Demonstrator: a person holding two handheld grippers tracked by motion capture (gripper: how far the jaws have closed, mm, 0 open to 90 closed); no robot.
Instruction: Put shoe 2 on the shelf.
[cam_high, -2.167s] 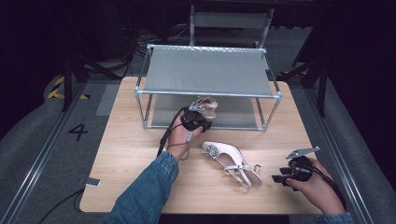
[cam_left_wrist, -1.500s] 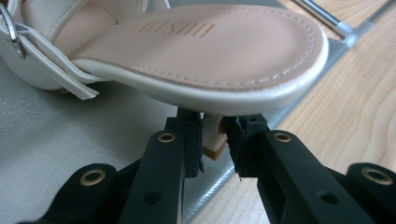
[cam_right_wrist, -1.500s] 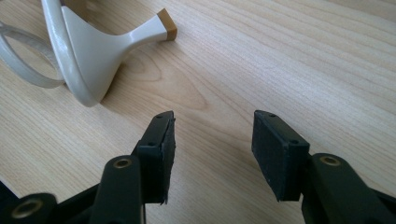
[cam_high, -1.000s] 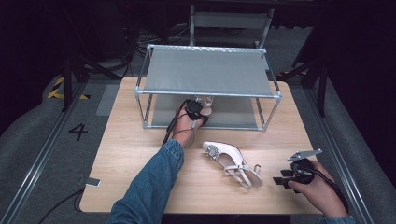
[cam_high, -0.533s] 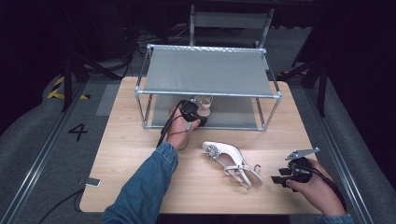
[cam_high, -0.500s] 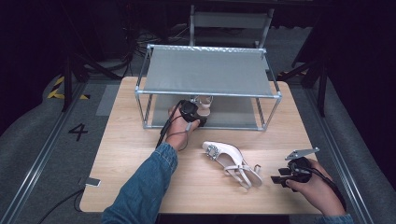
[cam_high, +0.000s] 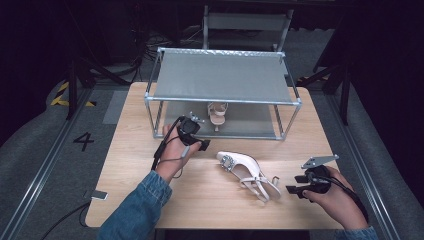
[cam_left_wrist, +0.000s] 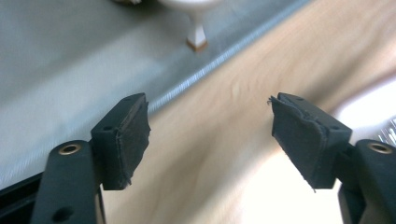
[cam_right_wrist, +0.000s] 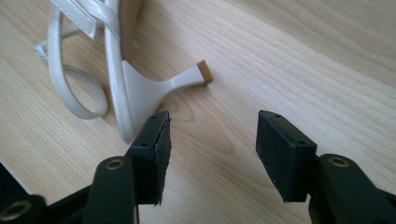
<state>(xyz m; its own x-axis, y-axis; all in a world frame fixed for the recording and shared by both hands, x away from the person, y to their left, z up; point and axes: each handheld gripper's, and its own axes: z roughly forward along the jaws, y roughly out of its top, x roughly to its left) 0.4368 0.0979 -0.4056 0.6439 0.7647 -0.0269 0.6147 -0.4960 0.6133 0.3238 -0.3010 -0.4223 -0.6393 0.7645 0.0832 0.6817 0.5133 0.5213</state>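
Left tongs (cam_high: 196, 134) sit just in front of the rack (cam_high: 225, 100), jaws spread wide and holding nothing; in the left gripper view the gap between the pads frames bare table (cam_high: 150, 200) and the rack's front rail. One shoe (cam_high: 217, 113) stands on the rack's lower shelf, heel toward us, well inside the frame.

Right tongs (cam_right_wrist: 211, 144) are open too, a middling gap, empty, hovering low at the near right of the table. The second shoe (cam_high: 248, 175) lies on its side on the table between the two hands, toe toward the rack, straps and heel toward the right hand. From the right gripper view the heel (cam_right_wrist: 184, 80) juts out sideways just beyond the left pad, not touching it.

The step in hand looks like the pickup of that second shoe. To do it well: slide the right tongs forward so the pads straddle the solid heel block, not the loose strap loop, which would flop. Close squarely, lift level, and turn the toe the way its partner faces before going under the top shelf.
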